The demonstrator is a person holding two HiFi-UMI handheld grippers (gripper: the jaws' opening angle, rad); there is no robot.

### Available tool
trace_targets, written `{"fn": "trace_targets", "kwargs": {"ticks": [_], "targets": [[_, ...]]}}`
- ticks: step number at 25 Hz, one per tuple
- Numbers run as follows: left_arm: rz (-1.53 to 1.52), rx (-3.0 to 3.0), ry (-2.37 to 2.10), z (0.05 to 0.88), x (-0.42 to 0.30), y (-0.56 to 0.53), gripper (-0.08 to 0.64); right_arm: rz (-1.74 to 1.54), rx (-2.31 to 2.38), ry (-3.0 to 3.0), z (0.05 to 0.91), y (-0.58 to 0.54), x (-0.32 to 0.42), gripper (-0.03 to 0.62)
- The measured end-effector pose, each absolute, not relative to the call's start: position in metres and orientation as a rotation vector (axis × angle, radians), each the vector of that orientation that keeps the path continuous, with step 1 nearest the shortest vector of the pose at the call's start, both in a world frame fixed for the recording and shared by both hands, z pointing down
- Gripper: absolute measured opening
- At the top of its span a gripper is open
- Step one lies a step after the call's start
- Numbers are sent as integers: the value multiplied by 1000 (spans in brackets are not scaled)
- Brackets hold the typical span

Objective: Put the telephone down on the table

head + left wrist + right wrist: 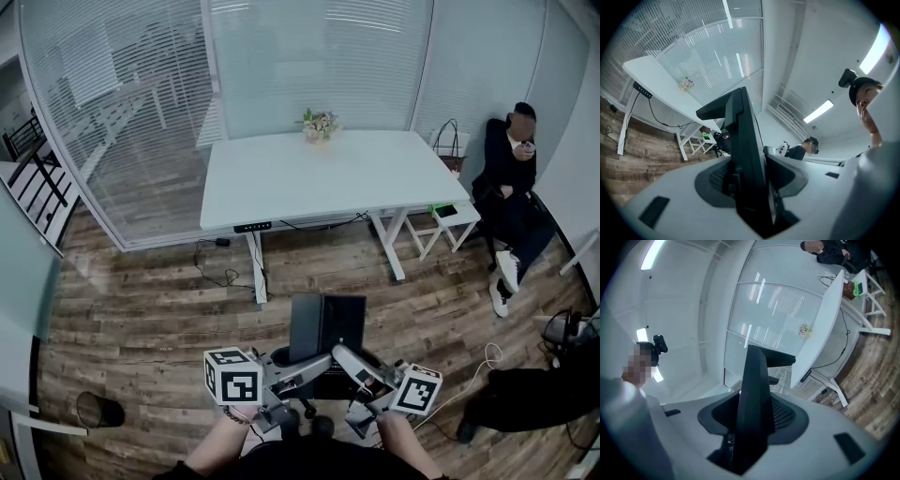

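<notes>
Left gripper (314, 364) and right gripper (345, 358) meet low in the head view, each clamped on the telephone (325, 326), which fills the gap between their jaws. In the left gripper view the left gripper (750, 174) has its smooth pale-grey jaws on either side of the telephone (746, 140), a thin, flat, matt black slab seen edge-on. The right gripper (752, 417) shows the same hold, dark ribbed pads against the telephone (757, 380).

The telephone stands upright over the floor (141, 319), on the near side of the bench (281, 183) and well apart from its front edge.

The floor is worn wood plank and lies open between the telephone and the bench. The bench is a plain white rectangle with rounded corners on two white legs. A small bunch of flowers (319, 125) sits at its far edge, the only thing on it. A black cable (217, 277) trails on the floor under its left end.

Right of the bench stand a white stool (448, 220) and a seated person (511, 178) in dark clothes. Behind and left of the bench runs a glass wall (122, 94) with fine blinds. A dark mesh bin (97, 410) stands far to the bench's near left.
</notes>
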State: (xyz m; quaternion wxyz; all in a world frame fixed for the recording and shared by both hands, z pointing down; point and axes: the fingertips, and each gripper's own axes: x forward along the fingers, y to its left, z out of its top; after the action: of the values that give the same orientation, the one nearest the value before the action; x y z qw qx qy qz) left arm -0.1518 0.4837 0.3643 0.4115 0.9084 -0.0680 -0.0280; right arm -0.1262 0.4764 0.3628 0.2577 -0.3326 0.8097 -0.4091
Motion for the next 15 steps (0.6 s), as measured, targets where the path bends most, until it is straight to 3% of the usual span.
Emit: {"fn": "trace_targets", "kwargs": {"ticks": [15], "targets": [[-58, 2289, -147, 369, -175, 473, 213, -1111, -909, 2162, 367, 467, -152, 172]]}}
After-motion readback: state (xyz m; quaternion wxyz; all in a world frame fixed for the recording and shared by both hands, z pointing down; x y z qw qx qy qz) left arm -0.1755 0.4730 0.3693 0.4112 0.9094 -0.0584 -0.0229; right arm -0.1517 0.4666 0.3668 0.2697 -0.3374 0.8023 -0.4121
